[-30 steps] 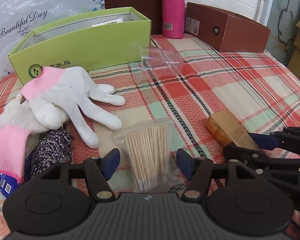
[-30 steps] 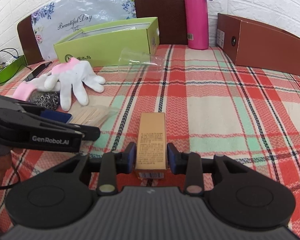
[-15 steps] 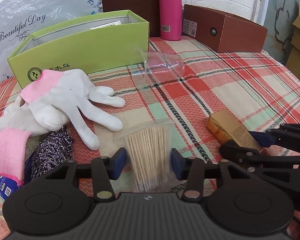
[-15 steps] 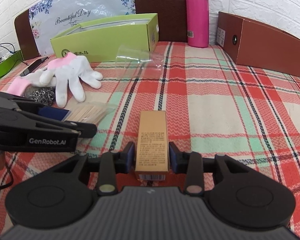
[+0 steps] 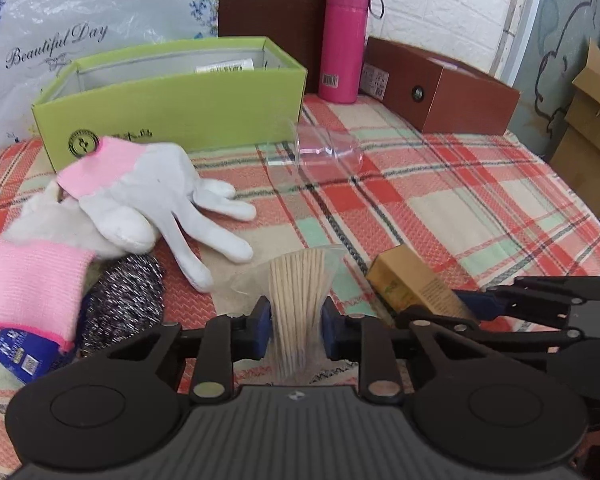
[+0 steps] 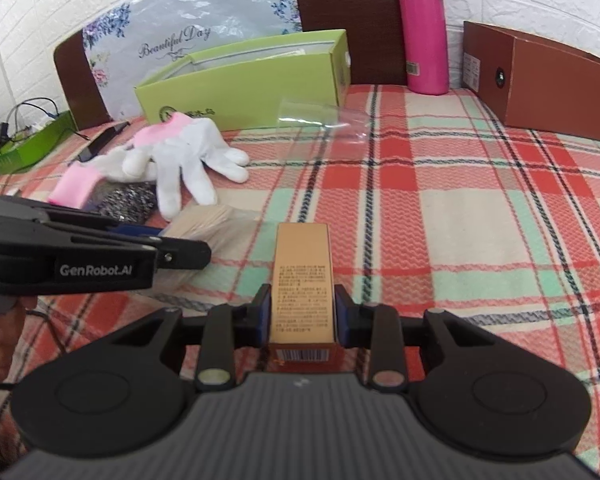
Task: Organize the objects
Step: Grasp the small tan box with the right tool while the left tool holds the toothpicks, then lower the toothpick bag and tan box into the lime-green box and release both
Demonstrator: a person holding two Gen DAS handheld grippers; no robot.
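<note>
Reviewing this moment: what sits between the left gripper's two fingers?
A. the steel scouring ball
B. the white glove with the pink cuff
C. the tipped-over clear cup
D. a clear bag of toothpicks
D. In the left wrist view the left gripper has its blue pads pinching the bag of toothpicks, and its jaws have just been closing.

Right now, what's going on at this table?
A person is tidying clutter on the plaid tablecloth with two handheld claws. The left claw has just been closing, and its pads now pinch the clear bag of wooden toothpicks. The right claw grips the small tan cardboard box by its near end. White gloves with pink cuffs, a steel scouring pad and a tipped clear plastic cup lie loose before the open green box.
</note>
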